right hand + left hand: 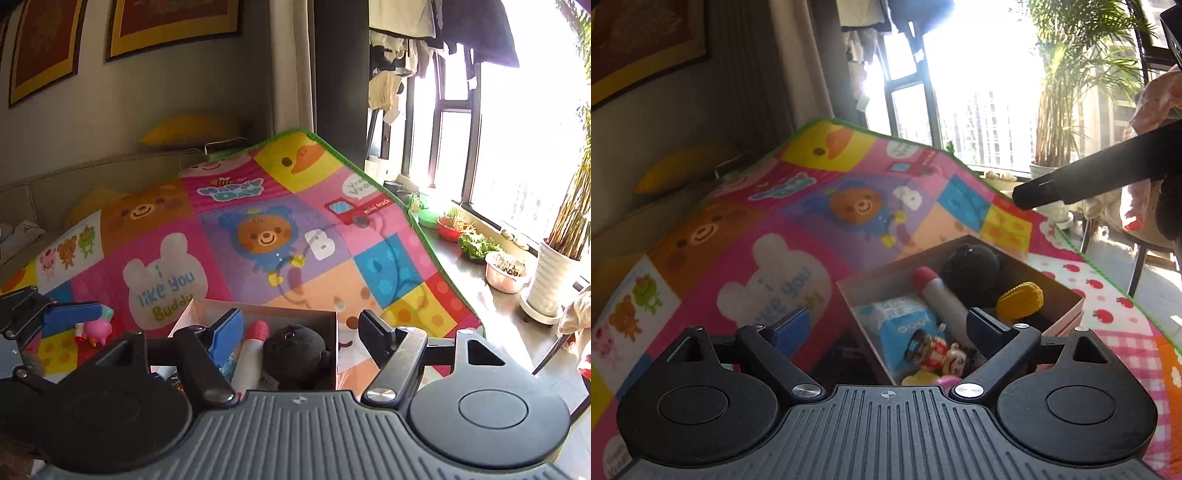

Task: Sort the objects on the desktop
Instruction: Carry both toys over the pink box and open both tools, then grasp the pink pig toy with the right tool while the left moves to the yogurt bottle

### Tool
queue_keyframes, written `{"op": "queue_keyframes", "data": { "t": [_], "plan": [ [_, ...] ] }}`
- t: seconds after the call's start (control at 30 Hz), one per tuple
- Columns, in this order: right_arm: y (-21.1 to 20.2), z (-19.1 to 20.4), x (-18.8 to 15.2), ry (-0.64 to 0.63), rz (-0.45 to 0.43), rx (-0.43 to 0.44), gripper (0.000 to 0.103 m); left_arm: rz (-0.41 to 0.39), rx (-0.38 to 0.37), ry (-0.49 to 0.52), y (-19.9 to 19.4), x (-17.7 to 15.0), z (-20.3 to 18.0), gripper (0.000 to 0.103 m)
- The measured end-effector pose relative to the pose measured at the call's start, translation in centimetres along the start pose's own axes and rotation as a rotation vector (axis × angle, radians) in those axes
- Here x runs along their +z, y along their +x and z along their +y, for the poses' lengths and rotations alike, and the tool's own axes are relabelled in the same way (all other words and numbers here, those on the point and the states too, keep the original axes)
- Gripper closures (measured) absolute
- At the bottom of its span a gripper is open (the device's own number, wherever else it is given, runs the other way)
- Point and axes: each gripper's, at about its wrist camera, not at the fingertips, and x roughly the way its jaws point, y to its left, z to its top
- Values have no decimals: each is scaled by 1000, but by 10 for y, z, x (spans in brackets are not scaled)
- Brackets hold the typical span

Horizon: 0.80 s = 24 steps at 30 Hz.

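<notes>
Both the left gripper [888,325] and right gripper [301,328] hang spread and empty over one cardboard box [1067,291]; the play mat [746,236] beyond is bare to its green edge.

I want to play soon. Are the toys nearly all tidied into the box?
Nearly. The box already holds a black plush, knitted corn, a milk carton toy and a small figure. Both grippers are open and hold nothing. A pink toy sits outside on the mat.

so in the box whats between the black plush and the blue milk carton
A grey tube with a red tip lies slantwise between the black plush and the blue carton, clearest in the left wrist view.
</notes>
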Motion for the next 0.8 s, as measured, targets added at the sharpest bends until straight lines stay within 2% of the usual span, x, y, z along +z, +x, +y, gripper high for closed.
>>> {"op": "queue_keyframes", "data": {
  "t": [0.17, 0.23, 0.3, 0.47, 0.63, 0.67, 0.7, 0.8],
  "plan": [
    [25, -9, -18, 86, 99, 31, 32, 134, 41, -81, -5, -56, 25, 4],
    [32, 1, -24, 68, 129, 32, 32, 199, 73, -112, 0, -73, 35, 3],
    [36, 18, -26, 24, 141, 36, 32, 229, 77, -157, -1, -86, 47, 3],
    [43, 75, -16, -60, 151, 112, 31, 227, 80, -225, -7, -101, 70, 3],
    [61, 148, 1, -157, 171, 210, 31, 180, 92, -270, -24, -116, 92, 1],
    [66, 162, 3, -175, 182, 229, 35, 167, 110, -275, -27, -120, 96, 1],
    [73, 177, 6, -194, 191, 246, 47, 160, 122, -280, -30, -124, 99, 1],
    [97, 218, 11, -220, 242, 294, 61, 165, 139, -302, -33, -135, 107, 1]
  ]
}}
